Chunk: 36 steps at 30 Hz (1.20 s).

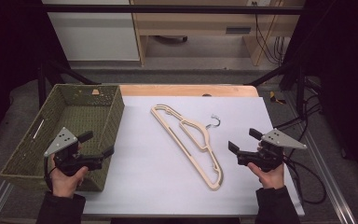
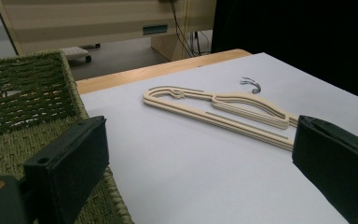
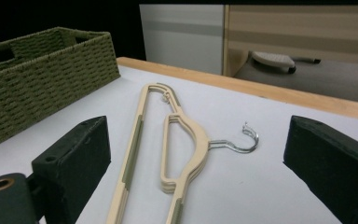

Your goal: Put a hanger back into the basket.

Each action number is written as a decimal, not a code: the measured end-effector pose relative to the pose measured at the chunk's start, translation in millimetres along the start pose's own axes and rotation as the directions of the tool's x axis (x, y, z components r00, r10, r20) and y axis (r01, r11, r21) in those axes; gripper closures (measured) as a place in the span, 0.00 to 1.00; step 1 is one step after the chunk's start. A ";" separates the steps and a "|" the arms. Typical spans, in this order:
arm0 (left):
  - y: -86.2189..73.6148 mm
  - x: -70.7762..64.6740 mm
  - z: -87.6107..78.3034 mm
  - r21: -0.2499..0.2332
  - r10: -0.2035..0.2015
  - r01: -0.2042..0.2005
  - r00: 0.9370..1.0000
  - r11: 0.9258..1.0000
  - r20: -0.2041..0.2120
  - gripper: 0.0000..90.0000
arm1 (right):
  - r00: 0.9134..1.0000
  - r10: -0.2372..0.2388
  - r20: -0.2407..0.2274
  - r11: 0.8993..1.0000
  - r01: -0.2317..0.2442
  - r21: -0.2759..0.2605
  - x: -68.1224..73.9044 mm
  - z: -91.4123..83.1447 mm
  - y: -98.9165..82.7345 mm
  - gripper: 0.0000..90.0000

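Hand-held gripper on the right (image 1: 244, 145) was hovering just off the lower end of the hanger stack (image 1: 186, 140), jaws spread wide with nothing between them — looked to me like it was lined up for a grab. Those beige hangers were lying flat on the white sheet of the counter (image 1: 144, 177), nested together, metal hook (image 1: 214, 122) poking out toward the right side. Left hand-held gripper (image 1: 98, 145) was open and empty too, held over the near corner of the green woven basket (image 1: 103, 121), which sat at the counter's left edge, well apart from the hangers. My guess is the basket was where the hangers were headed — it looked empty from above.
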<state>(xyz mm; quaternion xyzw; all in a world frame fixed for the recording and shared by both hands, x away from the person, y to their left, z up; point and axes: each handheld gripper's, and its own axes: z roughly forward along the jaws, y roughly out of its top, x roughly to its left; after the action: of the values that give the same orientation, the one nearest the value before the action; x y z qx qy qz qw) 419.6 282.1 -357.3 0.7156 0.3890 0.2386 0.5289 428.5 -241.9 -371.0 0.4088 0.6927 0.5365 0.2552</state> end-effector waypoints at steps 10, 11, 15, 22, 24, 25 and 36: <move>-0.2 -3.0 1.9 0.005 0.009 -0.009 1.000 1.000 0.003 0.05 | 1.000 0.018 0.006 0.993 -0.019 0.120 8.8 27.2 -9.1 0.14; -0.1 -3.4 1.8 0.006 0.010 -0.010 1.000 1.000 0.001 0.05 | 1.000 0.013 0.011 0.990 -0.015 0.137 10.5 32.2 -11.6 0.14; 0.7 -3.2 0.9 0.006 0.017 -0.017 1.000 1.000 0.001 0.05 | 1.000 0.005 0.010 0.980 -0.007 0.201 15.0 46.4 -19.9 0.17; 1.4 -3.8 0.0 0.005 0.020 -0.020 1.000 1.000 -0.001 0.05 | 1.000 -0.009 0.017 0.953 0.004 0.303 20.0 67.8 -35.1 0.21; 1.4 -4.0 0.0 0.000 0.015 -0.015 1.000 1.000 -0.001 0.05 | 1.000 -0.004 0.021 0.944 -0.003 0.329 21.2 73.2 -39.3 0.24; 1.3 -3.9 0.0 0.000 0.014 -0.014 1.000 1.000 -0.002 0.05 | 1.000 -0.010 0.021 0.940 0.002 0.340 20.9 75.7 -41.4 0.25; 0.2 -3.5 2.4 0.011 0.019 -0.018 1.000 1.000 -0.004 0.05 | 0.999 0.030 0.028 0.892 -0.039 0.450 7.1 95.3 -65.5 0.46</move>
<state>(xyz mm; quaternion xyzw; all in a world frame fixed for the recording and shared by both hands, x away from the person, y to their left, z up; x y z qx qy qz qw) 419.4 277.9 -357.6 0.7217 0.3848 0.2428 0.5217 481.0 -190.8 -460.9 0.4744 0.7880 0.3621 0.1510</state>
